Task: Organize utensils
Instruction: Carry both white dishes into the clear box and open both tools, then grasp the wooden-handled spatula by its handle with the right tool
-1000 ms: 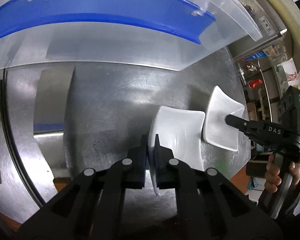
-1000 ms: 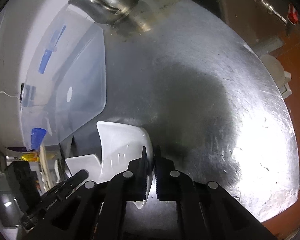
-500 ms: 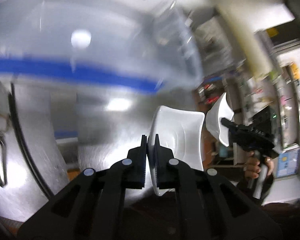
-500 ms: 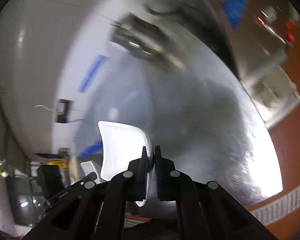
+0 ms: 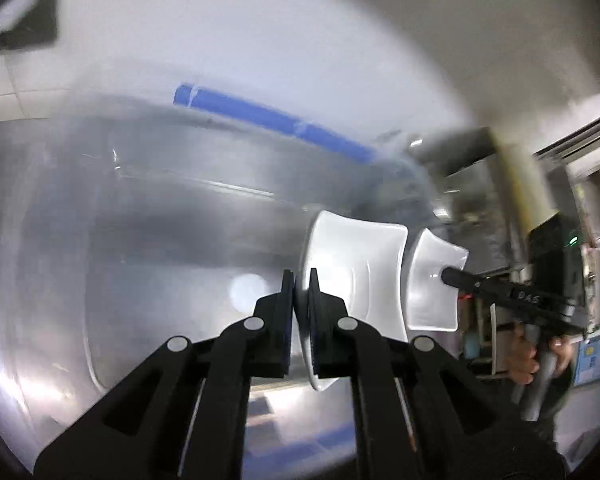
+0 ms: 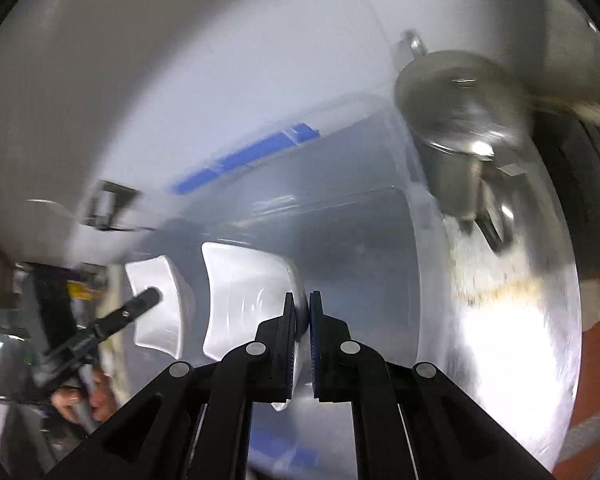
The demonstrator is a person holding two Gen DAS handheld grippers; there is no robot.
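Note:
My left gripper (image 5: pixel 301 292) is shut on the rim of a white square dish (image 5: pixel 360 280), which stands on edge in the air. My right gripper (image 6: pixel 302 312) is shut on the rim of a second white square dish (image 6: pixel 244 296). Both dishes hang side by side over a clear plastic bin (image 5: pixel 140 240) that has a blue handle strip (image 5: pixel 276 122). In the left wrist view the right gripper (image 5: pixel 446 274) and its dish (image 5: pixel 428 304) are just to the right. In the right wrist view the left gripper (image 6: pixel 154 295) and its dish (image 6: pixel 164 332) are to the left.
A steel pot with a lid (image 6: pixel 460 120) stands at the bin's right end on the steel table (image 6: pixel 520 340). A white wall runs behind the bin. A hand (image 5: pixel 524 360) holds the right gripper's handle. Shelves and clutter lie beyond the table's edge.
Both grippers have lifted their dishes off the steel table and carried them over the clear bin. Each keeps the same hold on its dish's rim.

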